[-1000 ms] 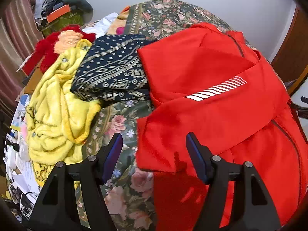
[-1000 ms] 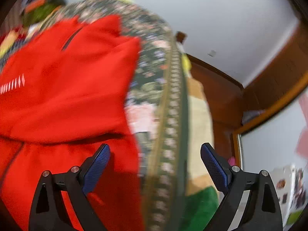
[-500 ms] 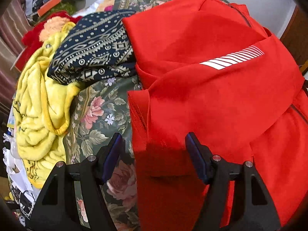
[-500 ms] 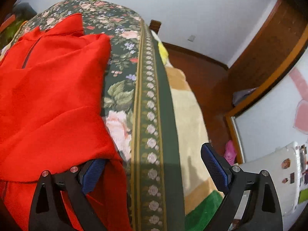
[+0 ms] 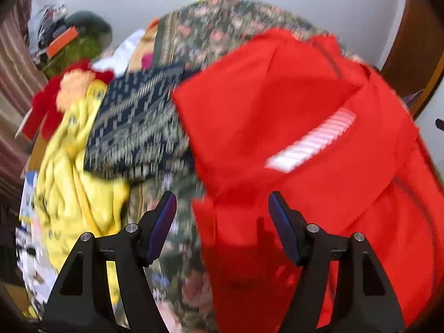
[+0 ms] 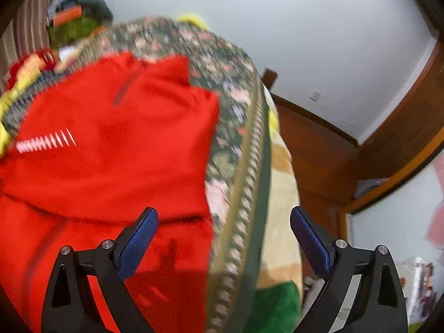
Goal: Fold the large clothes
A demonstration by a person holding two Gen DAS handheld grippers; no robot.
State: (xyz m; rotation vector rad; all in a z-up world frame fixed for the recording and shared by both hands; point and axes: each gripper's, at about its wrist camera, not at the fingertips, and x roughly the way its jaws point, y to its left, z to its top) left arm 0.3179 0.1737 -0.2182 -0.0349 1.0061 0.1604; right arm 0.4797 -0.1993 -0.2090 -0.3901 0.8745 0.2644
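Note:
A large red jacket point(image 5: 305, 144) with a white striped logo point(image 5: 310, 141) lies partly folded on a floral bedspread point(image 5: 222, 25). It also shows in the right wrist view point(image 6: 111, 152). My left gripper point(image 5: 222, 227) is open and empty, hovering over the jacket's near left edge. My right gripper point(image 6: 224, 244) is open and empty, over the jacket's right edge and the bedspread's border point(image 6: 244, 194). Both views are blurred by motion.
A dark patterned cloth point(image 5: 138, 122) and a yellow garment point(image 5: 72, 166) lie left of the jacket. Red and orange clothes point(image 5: 69, 88) and clutter point(image 5: 66, 38) sit at the far left. The bed's right edge drops toward wooden panelling point(image 6: 327, 152).
Both grippers have pulled back and up from the jacket's edges. The views are wider and blurred now. The jacket lies as before, and both grippers stay open.

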